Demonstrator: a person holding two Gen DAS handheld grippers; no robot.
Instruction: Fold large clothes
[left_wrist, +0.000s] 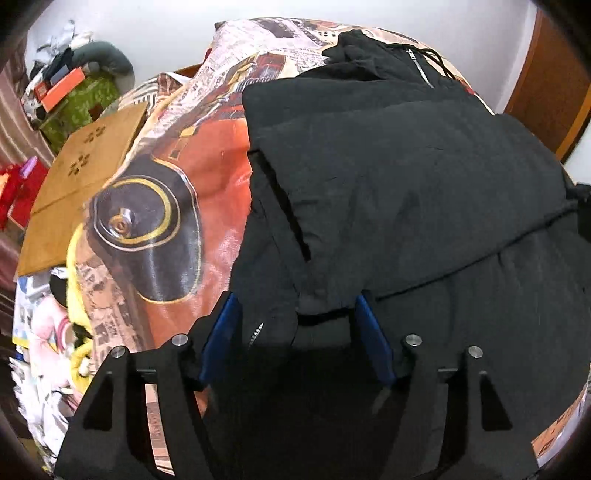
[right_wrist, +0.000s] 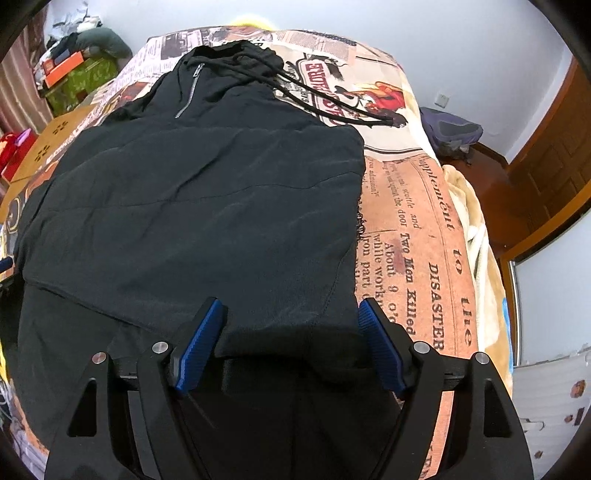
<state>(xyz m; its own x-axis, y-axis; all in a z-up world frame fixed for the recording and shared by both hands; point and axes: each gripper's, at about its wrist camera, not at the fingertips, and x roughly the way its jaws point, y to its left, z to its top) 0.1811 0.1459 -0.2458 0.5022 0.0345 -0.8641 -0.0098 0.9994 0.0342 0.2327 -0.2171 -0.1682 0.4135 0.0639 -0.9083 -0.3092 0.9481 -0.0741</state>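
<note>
A large black hooded jacket (left_wrist: 406, 177) lies partly folded on a bed with a newspaper-print cover (left_wrist: 207, 206). Its hood, zip and drawstrings lie at the far end (right_wrist: 236, 70). My left gripper (left_wrist: 295, 314) is open, its blue pads either side of the jacket's near left edge, cloth between the jaws. My right gripper (right_wrist: 291, 314) is open, its blue pads straddling the near right corner of the jacket (right_wrist: 207, 206). The near hem lies under both grippers in shadow.
A cardboard box (left_wrist: 85, 177) lies at the bed's left side, with soft toys (left_wrist: 55, 332) below it. A green box (left_wrist: 81, 107) with clutter stands at the far left. A cream blanket (right_wrist: 476, 229), a dark bag (right_wrist: 450, 133) and a wooden door (right_wrist: 554, 158) are to the right.
</note>
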